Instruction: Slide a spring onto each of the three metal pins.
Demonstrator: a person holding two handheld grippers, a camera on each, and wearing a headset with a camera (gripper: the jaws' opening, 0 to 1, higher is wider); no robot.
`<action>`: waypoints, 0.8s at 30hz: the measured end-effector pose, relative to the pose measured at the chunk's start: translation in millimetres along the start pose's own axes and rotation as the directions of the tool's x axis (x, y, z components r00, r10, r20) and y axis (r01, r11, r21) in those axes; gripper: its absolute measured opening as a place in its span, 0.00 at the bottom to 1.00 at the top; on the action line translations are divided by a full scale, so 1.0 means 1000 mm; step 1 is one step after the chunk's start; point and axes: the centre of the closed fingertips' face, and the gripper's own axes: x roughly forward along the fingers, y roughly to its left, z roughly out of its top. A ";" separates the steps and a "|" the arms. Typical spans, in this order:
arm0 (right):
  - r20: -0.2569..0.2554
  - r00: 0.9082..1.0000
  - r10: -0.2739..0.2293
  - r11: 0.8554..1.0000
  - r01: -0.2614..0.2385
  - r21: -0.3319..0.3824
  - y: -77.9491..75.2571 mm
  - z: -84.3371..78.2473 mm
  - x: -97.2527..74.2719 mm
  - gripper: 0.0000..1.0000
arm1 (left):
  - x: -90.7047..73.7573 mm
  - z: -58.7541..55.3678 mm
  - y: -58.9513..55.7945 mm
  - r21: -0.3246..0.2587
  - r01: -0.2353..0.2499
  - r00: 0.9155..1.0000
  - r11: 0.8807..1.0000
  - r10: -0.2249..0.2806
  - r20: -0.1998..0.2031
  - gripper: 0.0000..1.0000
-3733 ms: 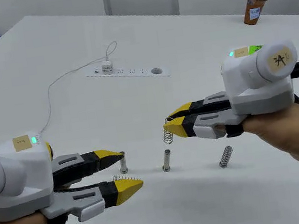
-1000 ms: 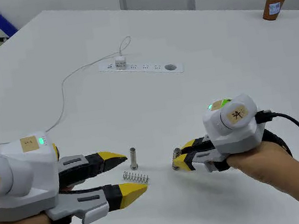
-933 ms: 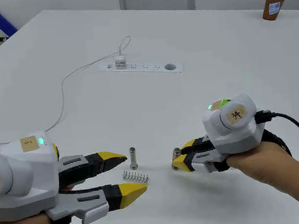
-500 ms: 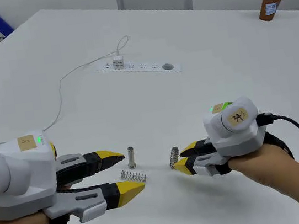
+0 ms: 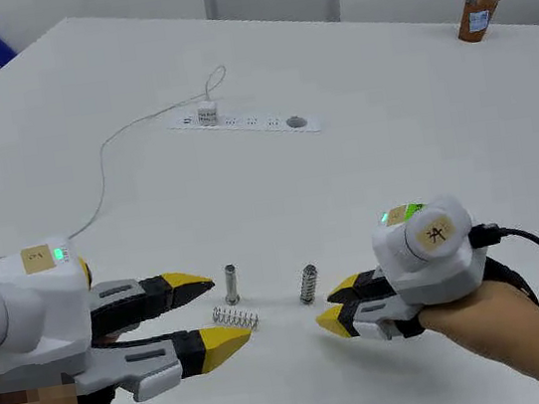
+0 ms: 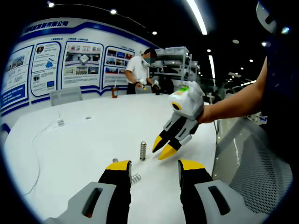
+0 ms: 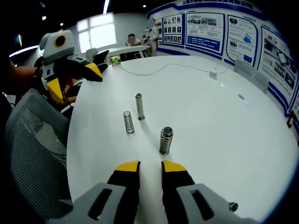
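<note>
Now between springs, with left tongs (image 5: 228, 309) and right tongs (image 5: 325, 307) both parted, empty; next: pinch the loose spring (image 5: 236, 317), thread onto bare pin (image 5: 231, 284).

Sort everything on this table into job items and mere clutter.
Job: bare pin, pin wearing a spring, loose spring lying beside the bare pin, left tongs, right tongs, both open.
Lying about: power strip, charger plugged into it, white cable, drink cup with straw.

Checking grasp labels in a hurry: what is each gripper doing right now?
The left gripper is open, holding nothing.
The right gripper is open, holding nothing.
</note>
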 end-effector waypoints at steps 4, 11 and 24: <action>-0.006 1.000 0.021 1.000 -0.021 -0.001 0.012 -0.003 0.001 0.19 | 0.000 0.000 0.000 0.001 0.000 1.000 1.000 0.000 0.002 0.41; -0.014 0.998 0.059 0.997 -0.059 -0.041 0.029 0.002 0.006 0.19 | -0.001 0.001 0.000 0.003 0.001 1.000 1.000 -0.001 0.002 0.41; 0.003 0.994 0.107 0.987 -0.105 -0.124 0.041 0.038 0.026 0.18 | -0.004 0.001 -0.001 0.006 -0.006 1.000 1.000 0.006 -0.003 0.41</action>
